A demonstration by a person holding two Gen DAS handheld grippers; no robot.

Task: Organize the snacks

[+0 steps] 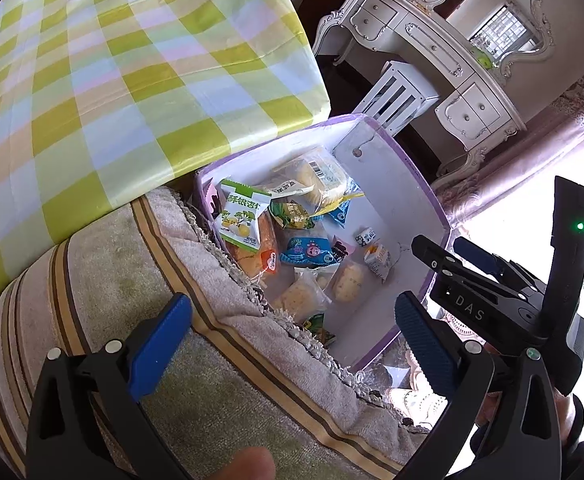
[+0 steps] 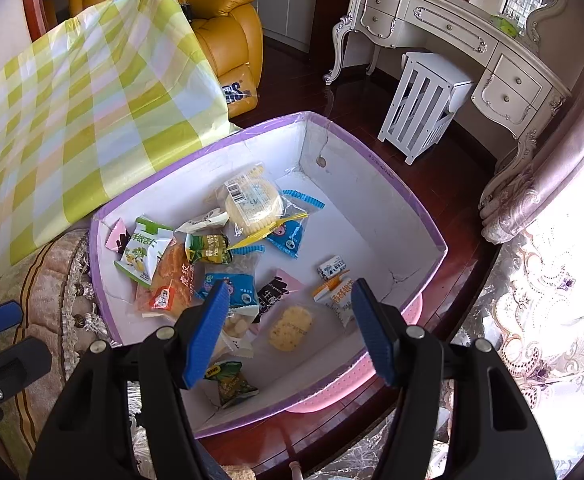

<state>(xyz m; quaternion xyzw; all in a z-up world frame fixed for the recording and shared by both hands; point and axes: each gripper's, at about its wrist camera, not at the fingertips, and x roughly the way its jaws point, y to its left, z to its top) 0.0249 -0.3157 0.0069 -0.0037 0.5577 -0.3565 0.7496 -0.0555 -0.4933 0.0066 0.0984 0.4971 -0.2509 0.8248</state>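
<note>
A white cardboard box with a purple rim (image 1: 384,184) (image 2: 356,188) holds several snack packets: a green-and-white packet (image 1: 238,216) (image 2: 142,254), an orange bread packet (image 2: 172,280), a round cake in clear wrap (image 2: 252,200), a blue packet (image 1: 306,250) and a small milk carton (image 2: 342,300). My left gripper (image 1: 292,340) stands wide open over the cushion's fringed edge beside the box, with nothing between its fingers. My right gripper (image 2: 290,328) is open above the box's near part, holding nothing; it also shows in the left wrist view as the right gripper (image 1: 472,276).
A yellow-green checked cloth (image 1: 112,80) (image 2: 72,120) covers a surface left of the box. A striped cushion (image 1: 112,280) lies under my left gripper. A white dressing table (image 2: 452,32), white stool (image 2: 420,100), yellow armchair (image 2: 228,28) and lace curtain (image 2: 552,300) stand around.
</note>
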